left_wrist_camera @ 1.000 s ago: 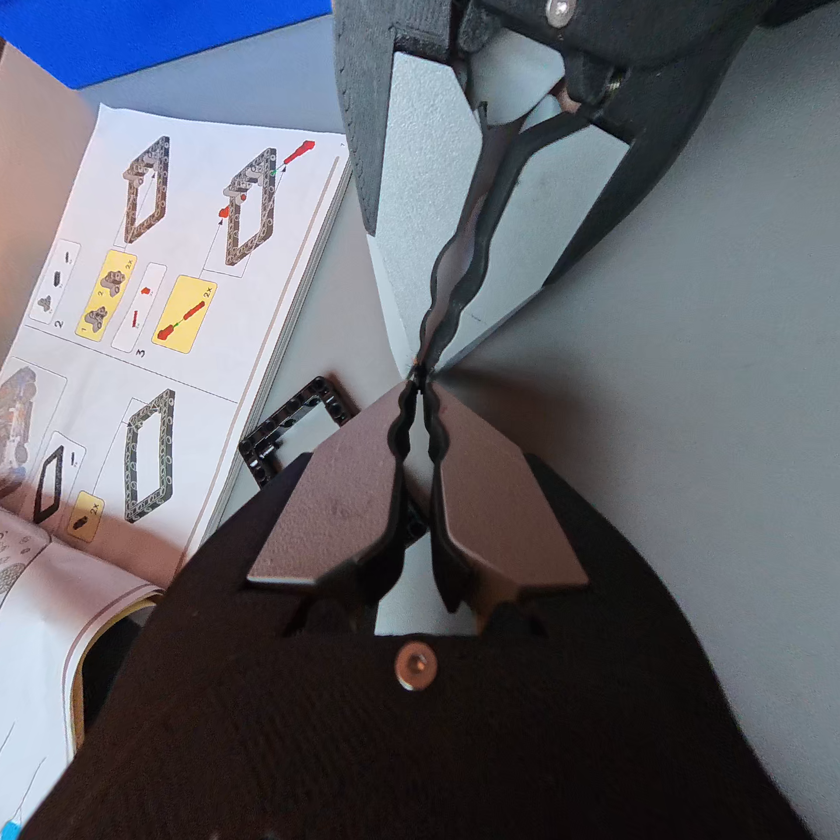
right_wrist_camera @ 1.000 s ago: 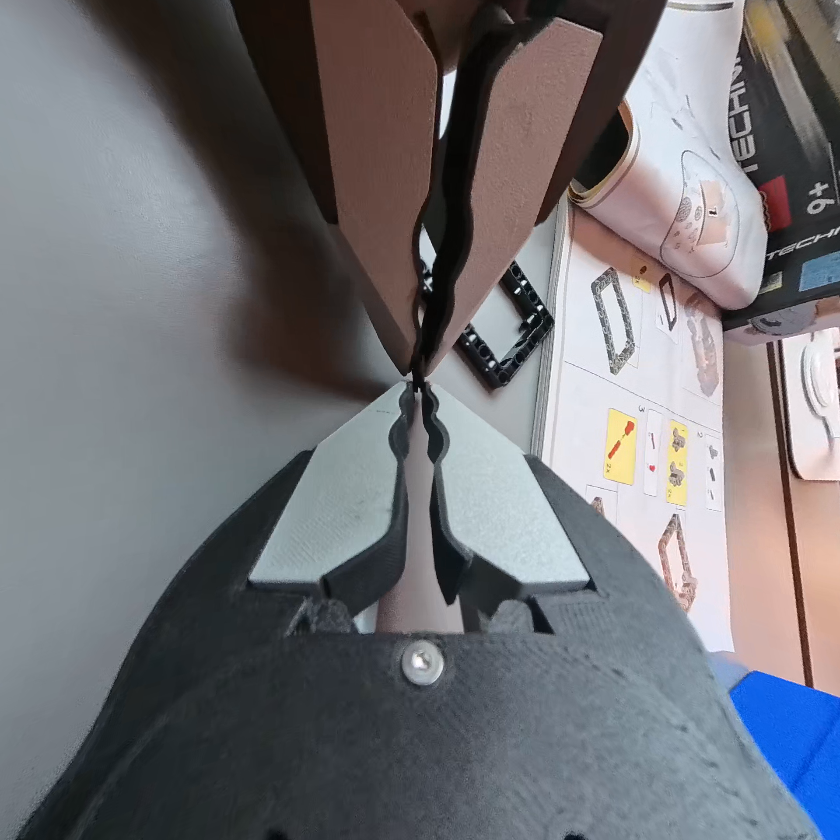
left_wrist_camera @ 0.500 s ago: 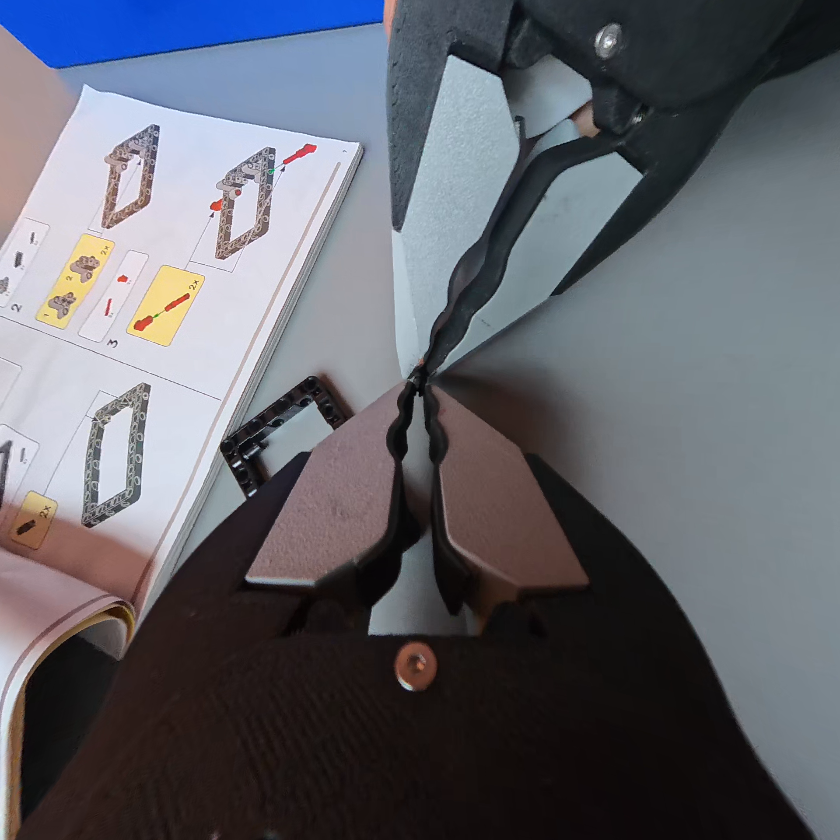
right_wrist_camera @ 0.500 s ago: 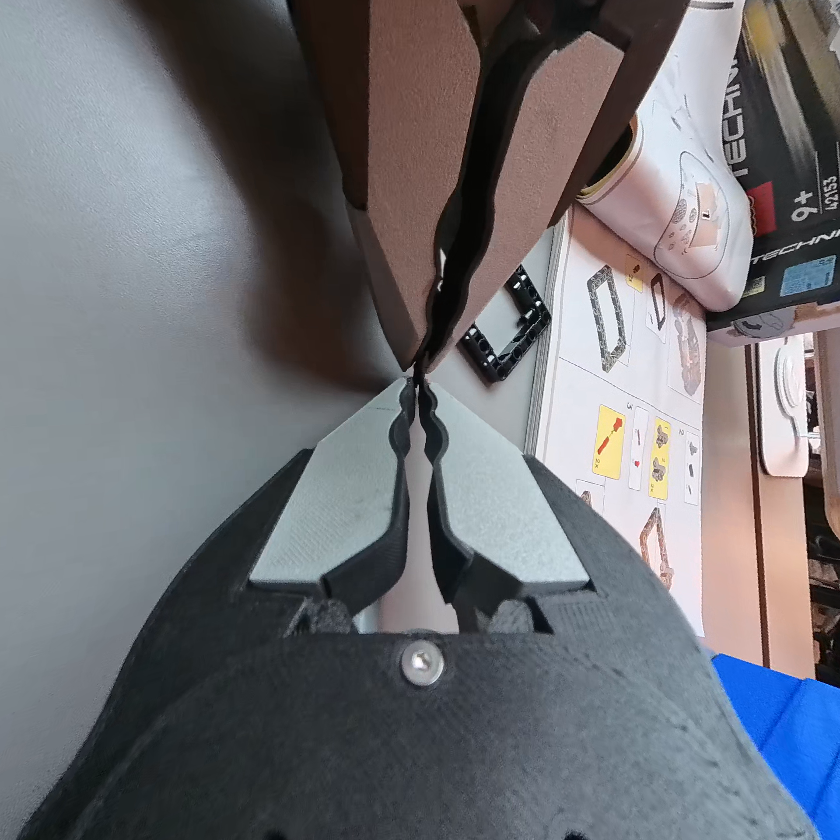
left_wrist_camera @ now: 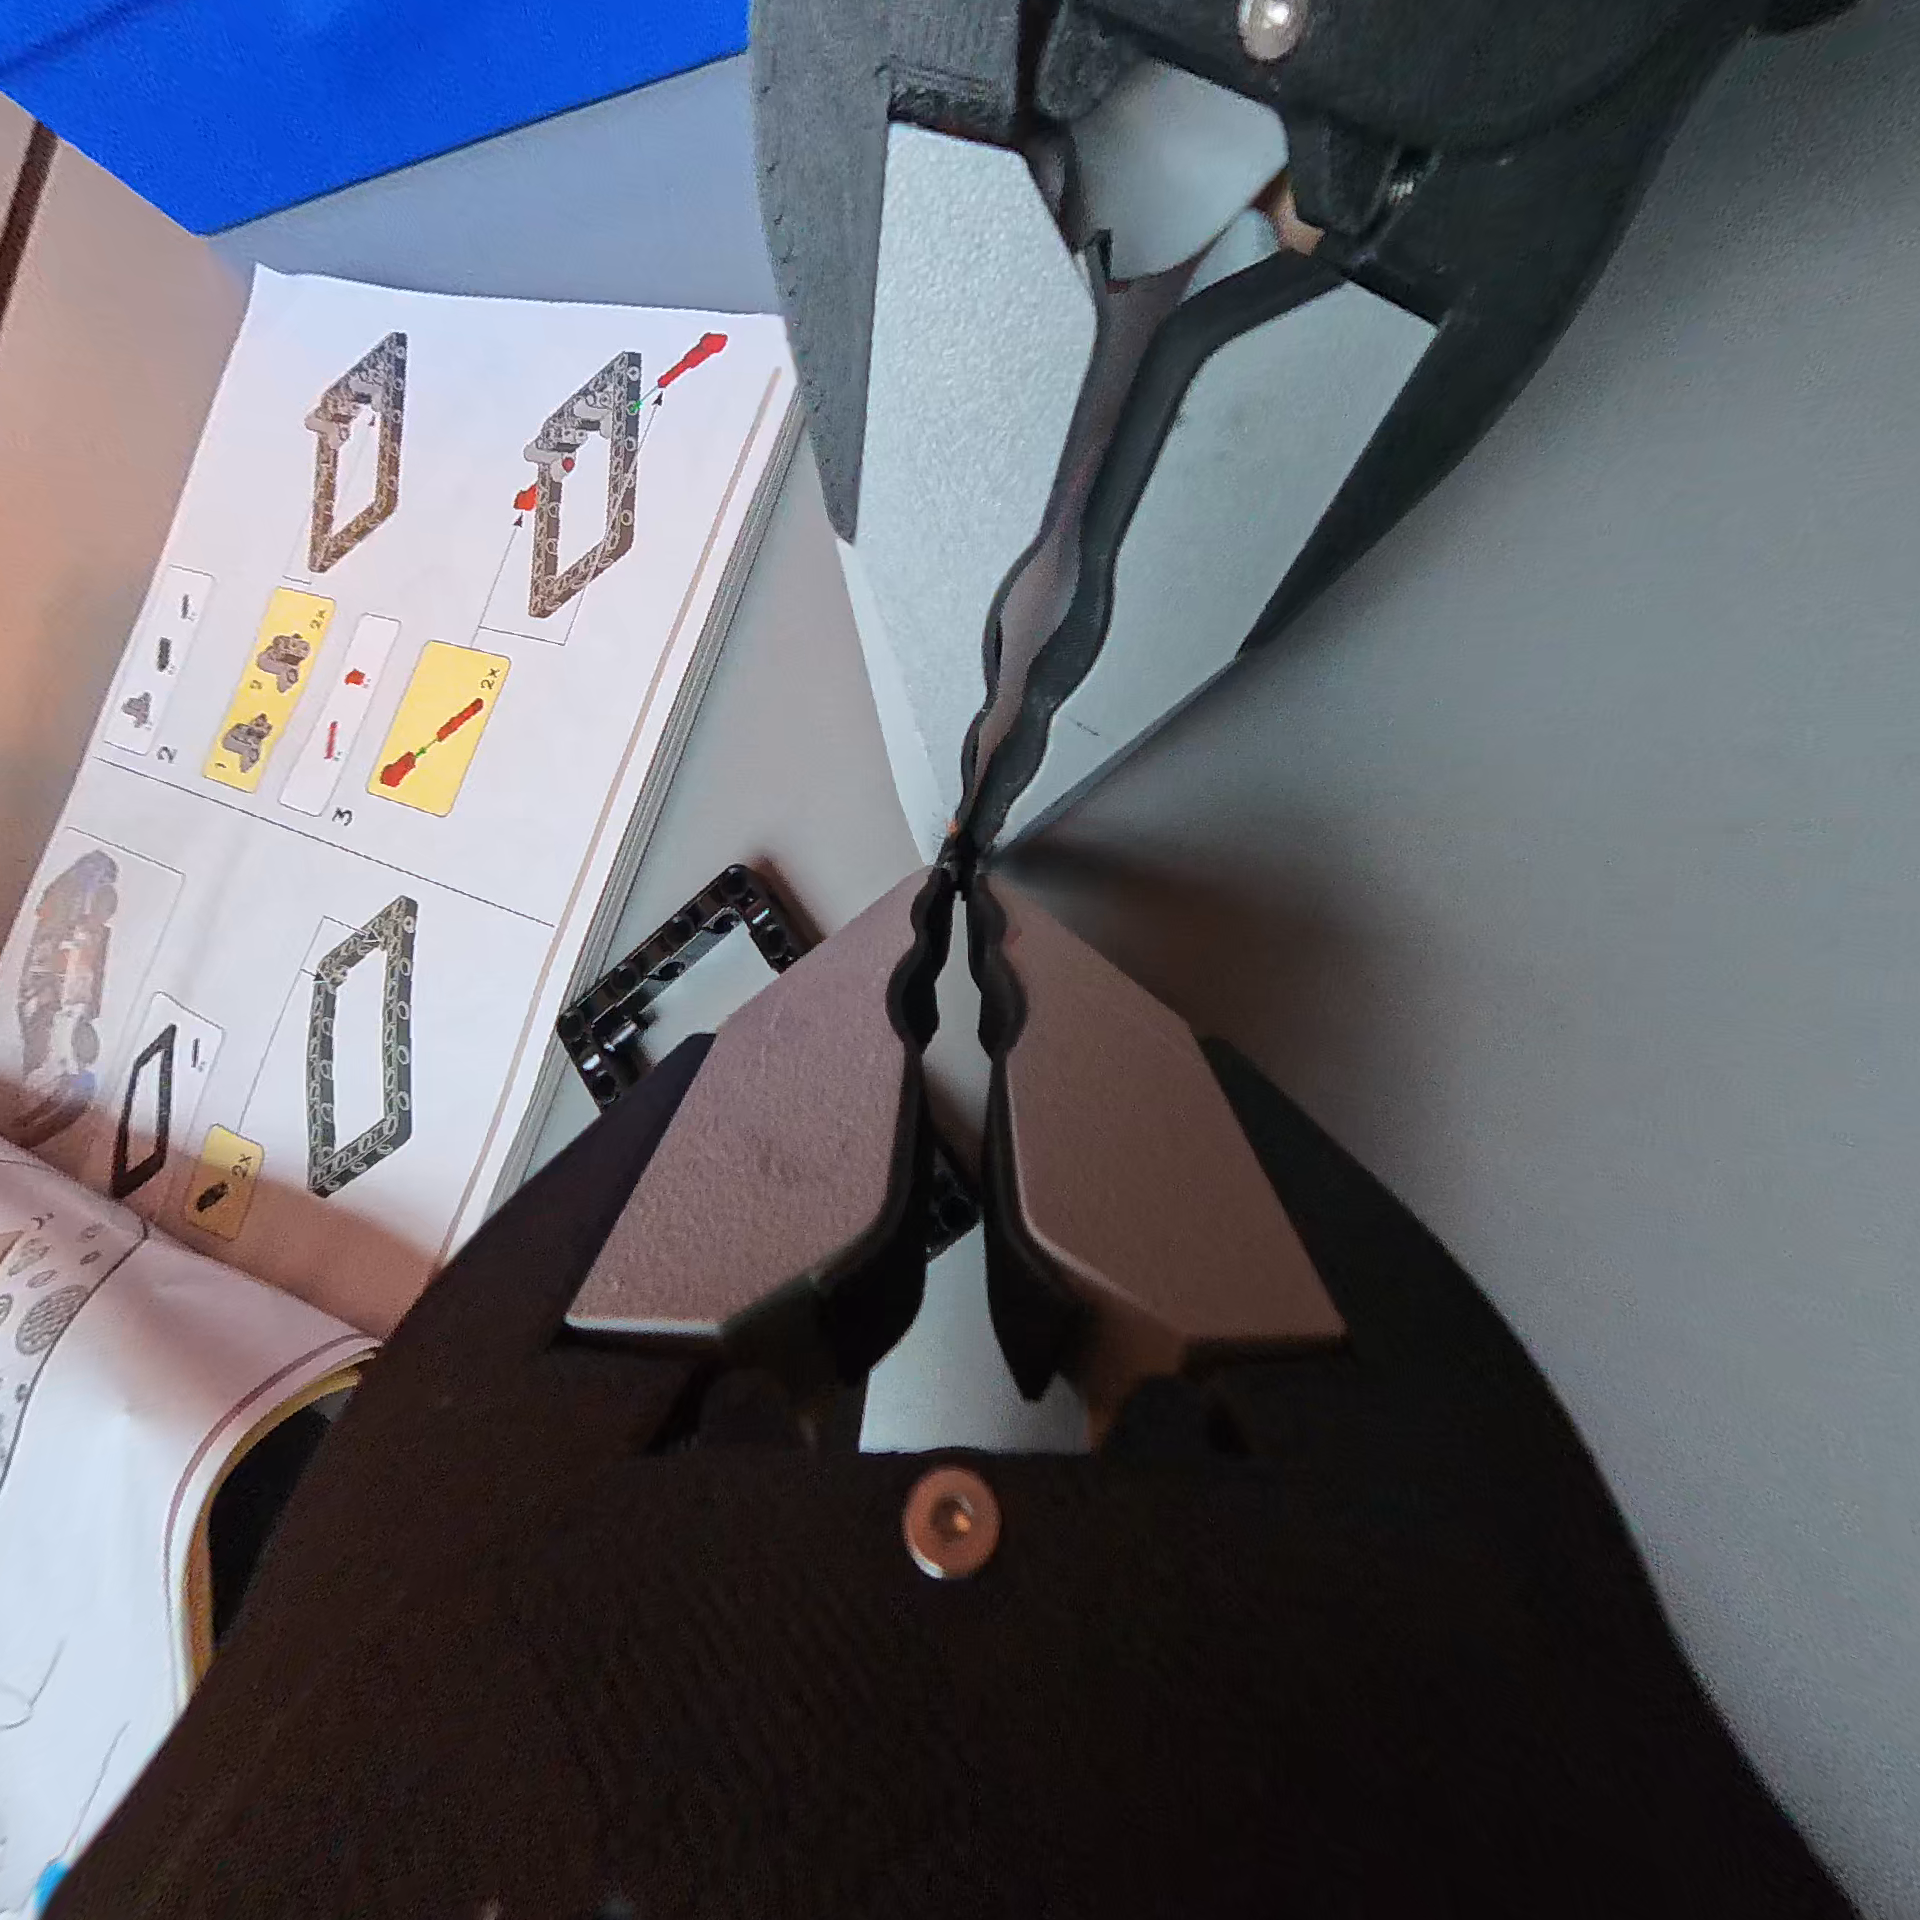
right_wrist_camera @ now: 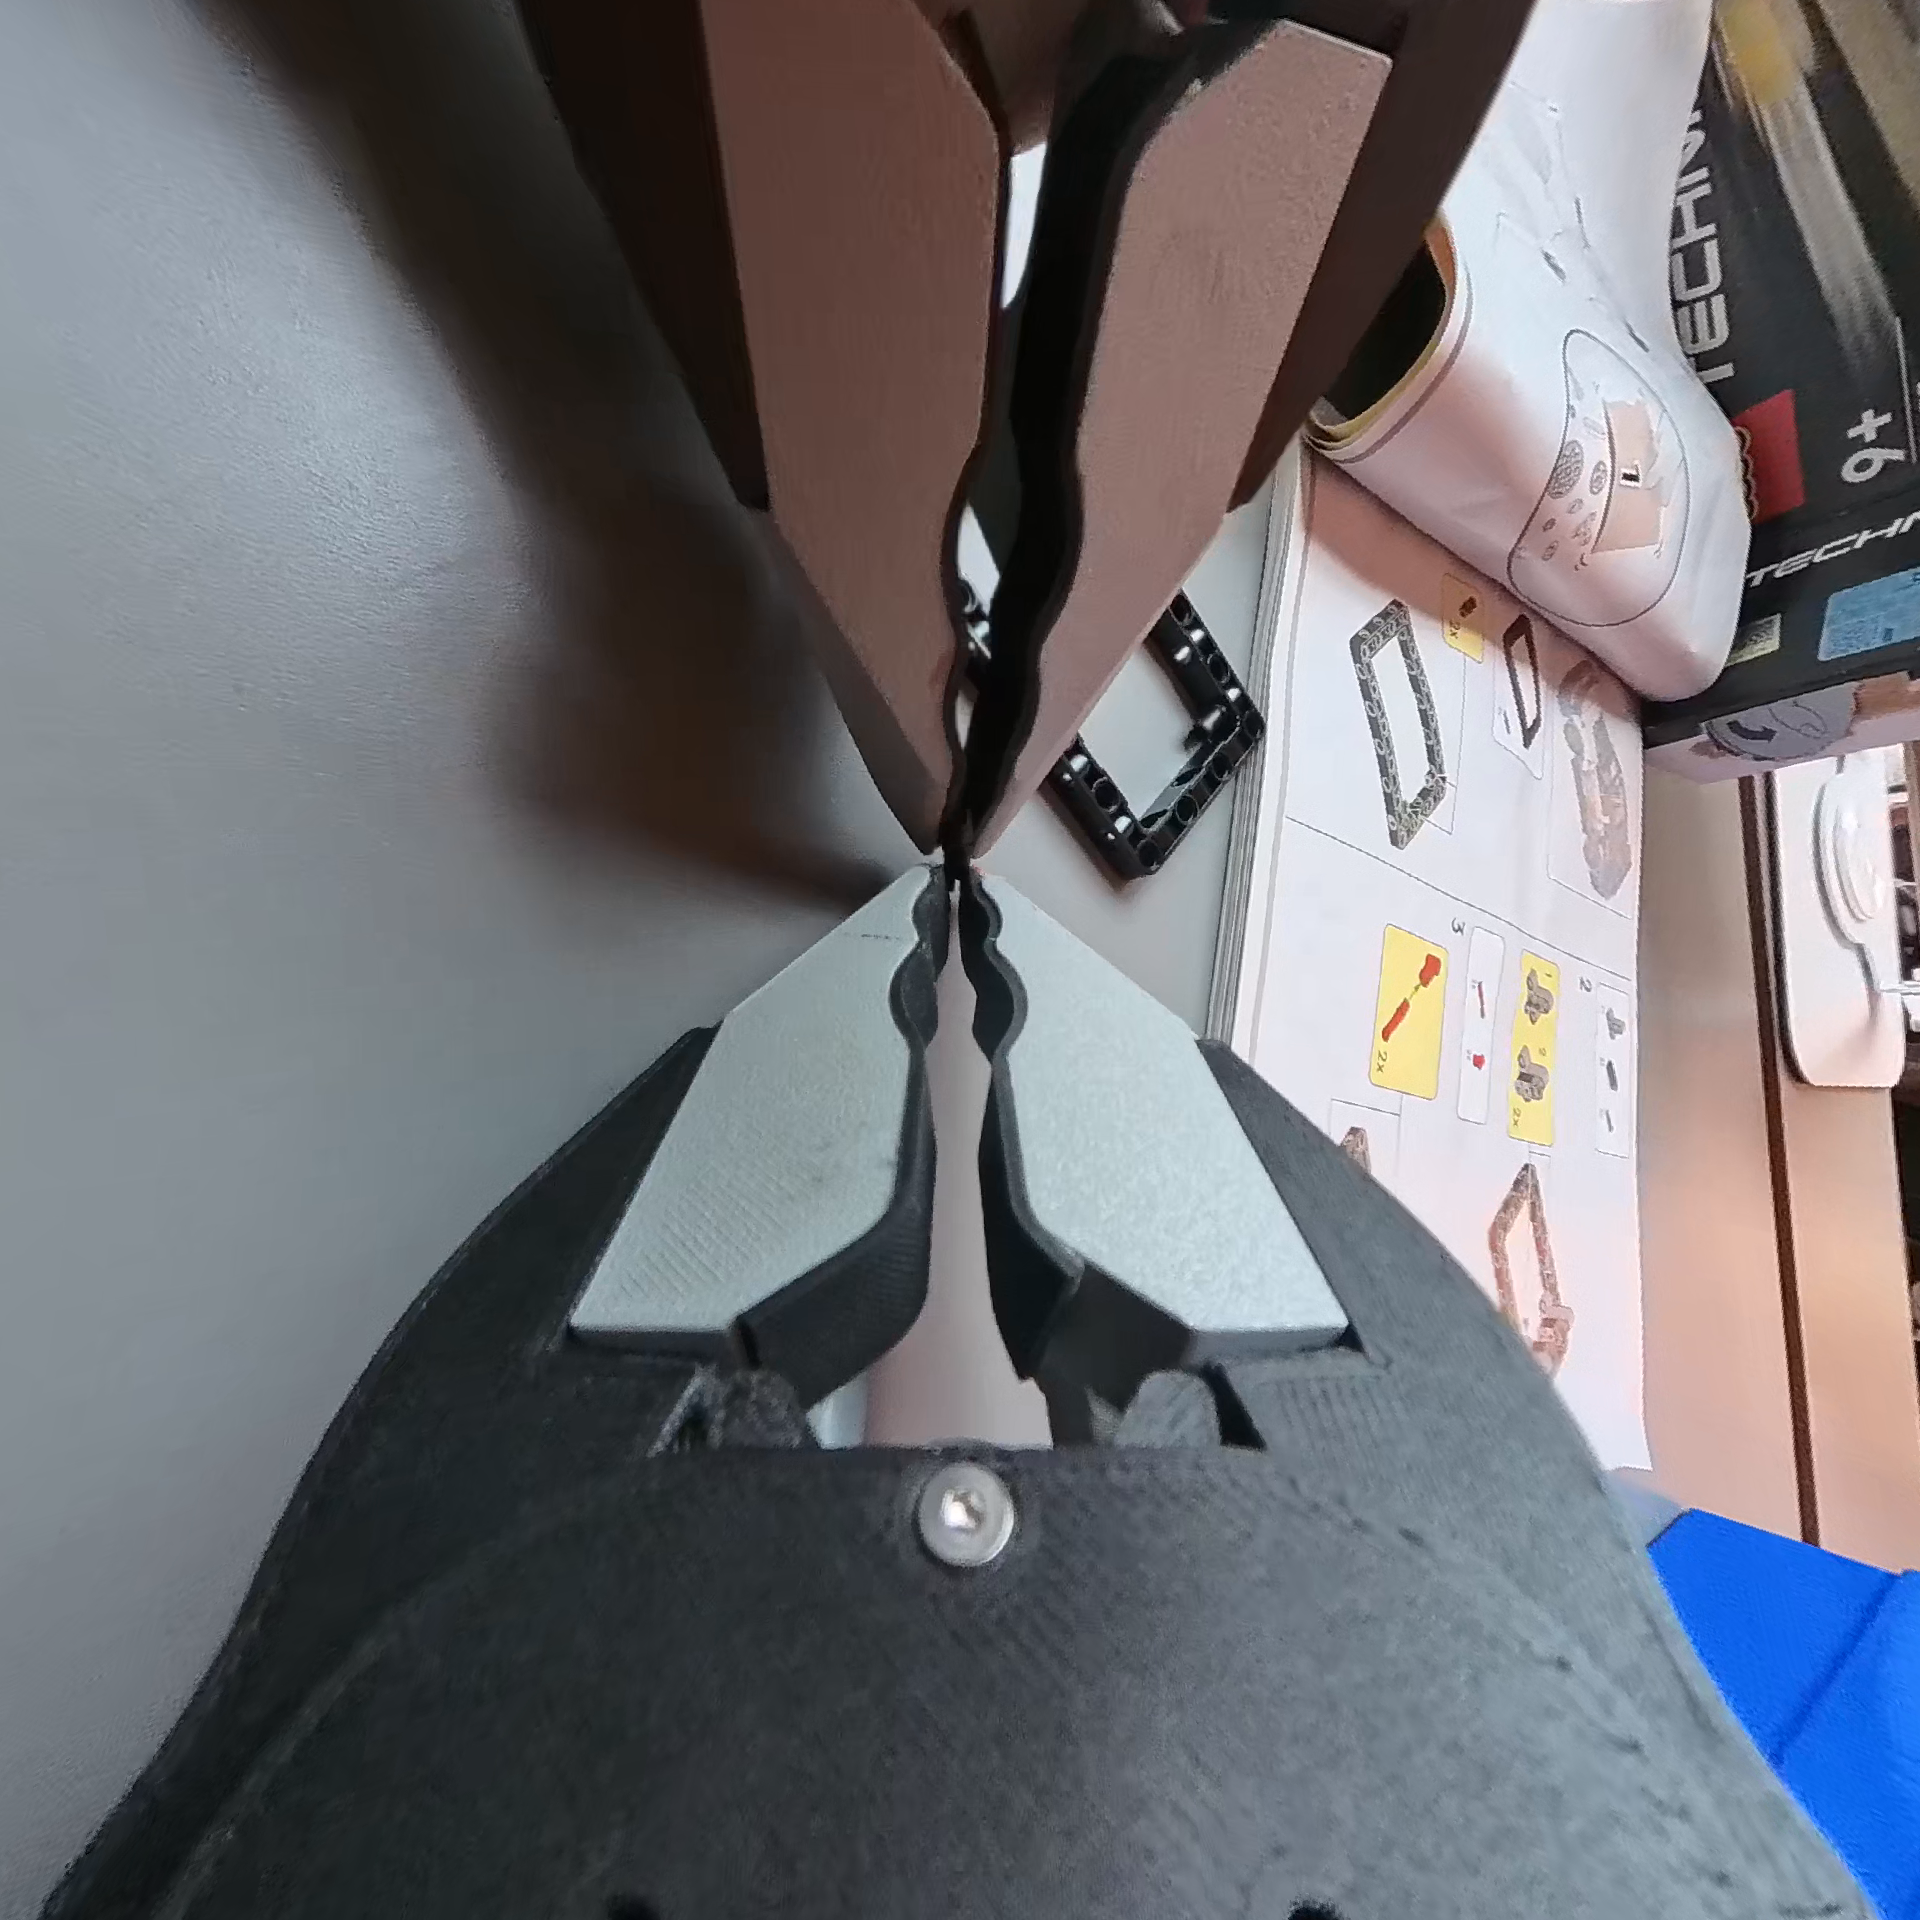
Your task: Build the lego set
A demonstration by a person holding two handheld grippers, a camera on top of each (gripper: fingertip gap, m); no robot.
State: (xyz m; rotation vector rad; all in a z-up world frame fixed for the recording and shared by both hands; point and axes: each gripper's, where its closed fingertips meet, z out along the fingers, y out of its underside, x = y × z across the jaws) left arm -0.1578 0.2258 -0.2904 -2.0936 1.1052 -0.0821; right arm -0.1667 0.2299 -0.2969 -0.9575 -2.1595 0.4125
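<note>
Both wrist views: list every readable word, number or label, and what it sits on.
Writing is not quoted here; its bearers:
Instruction booklet: step numerals and part counts beside diagrams.
Black set box: white lettering, a numeral, small labels.
White folded sheet: marks too small to read.
Black frame piece: none.

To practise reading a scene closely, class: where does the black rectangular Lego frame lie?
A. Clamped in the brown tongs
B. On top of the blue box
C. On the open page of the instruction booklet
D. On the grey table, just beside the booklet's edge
D: the black frame lies flat on the grey table right beside the instruction booklet, partly hidden behind the brown-fingered left tongs, which do not hold it.
</note>
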